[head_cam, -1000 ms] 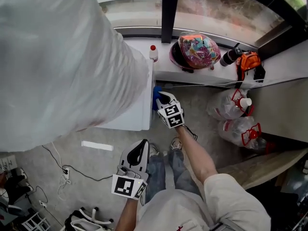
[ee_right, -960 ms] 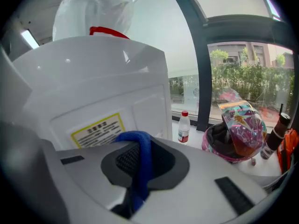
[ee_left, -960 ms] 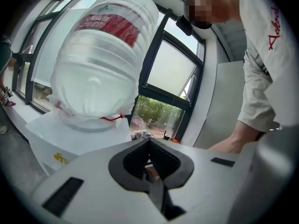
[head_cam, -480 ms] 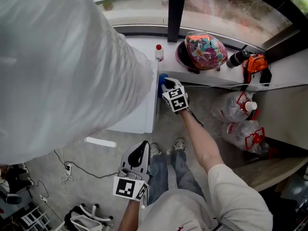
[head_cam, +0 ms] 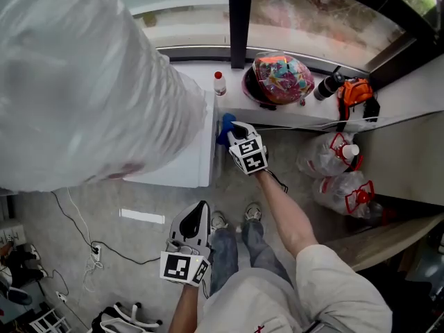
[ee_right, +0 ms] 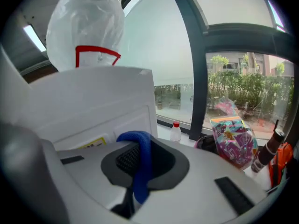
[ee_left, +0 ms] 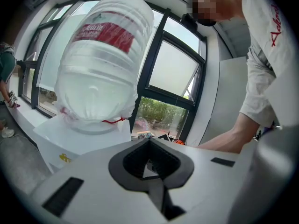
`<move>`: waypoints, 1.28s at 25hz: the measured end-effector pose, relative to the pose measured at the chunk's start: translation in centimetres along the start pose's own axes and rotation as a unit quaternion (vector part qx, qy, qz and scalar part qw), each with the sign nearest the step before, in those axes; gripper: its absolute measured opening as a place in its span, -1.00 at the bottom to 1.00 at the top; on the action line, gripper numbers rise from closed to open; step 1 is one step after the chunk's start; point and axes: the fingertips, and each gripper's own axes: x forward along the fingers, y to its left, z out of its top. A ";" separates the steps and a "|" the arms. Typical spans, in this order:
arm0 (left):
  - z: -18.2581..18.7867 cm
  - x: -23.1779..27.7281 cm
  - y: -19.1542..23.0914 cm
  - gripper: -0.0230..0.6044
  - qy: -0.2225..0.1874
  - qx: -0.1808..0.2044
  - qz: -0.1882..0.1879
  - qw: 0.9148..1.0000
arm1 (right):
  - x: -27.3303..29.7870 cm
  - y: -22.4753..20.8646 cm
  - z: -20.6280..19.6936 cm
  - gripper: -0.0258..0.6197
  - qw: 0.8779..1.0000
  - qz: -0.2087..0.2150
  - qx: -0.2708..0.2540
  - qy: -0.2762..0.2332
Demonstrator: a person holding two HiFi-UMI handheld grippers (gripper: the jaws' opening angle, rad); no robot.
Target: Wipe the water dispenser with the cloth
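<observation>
- Barely shifted, my right gripper (head_cam: 234, 129), clamped on cloth (head_cam: 225, 123), rubs the dispenser (head_cam: 182, 166) side.
- Left gripper (head_cam: 200, 214) hangs closed, empty.
- Wiping underway; other faces likely remain.

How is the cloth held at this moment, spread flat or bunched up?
Bunched up. The cloth hangs as a narrow blue rolled strip clamped between the fingers of the right gripper, not spread flat.

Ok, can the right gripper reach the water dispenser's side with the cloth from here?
Probably yes: the right gripper, shut on the blue cloth, is right beside the white water dispenser with nothing between them.
</observation>
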 end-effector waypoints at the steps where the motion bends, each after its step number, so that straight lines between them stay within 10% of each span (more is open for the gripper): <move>1: 0.3 0.0 -0.4 -0.89 -0.003 0.003 -0.002 1.000 | -1.0 0.1 0.4 -0.82 1.000 -0.001 -0.002 -0.005; 16: 9.9 -2.6 -5.9 -0.89 -0.090 0.068 -0.015 0.993 | -15.1 2.5 17.0 -0.83 0.990 -0.022 -0.034 -0.132; 32: 8.9 -7.4 -11.9 -0.89 -0.106 0.086 -0.012 0.991 | -36.3 12.9 13.9 -0.82 0.982 0.010 -0.029 -0.188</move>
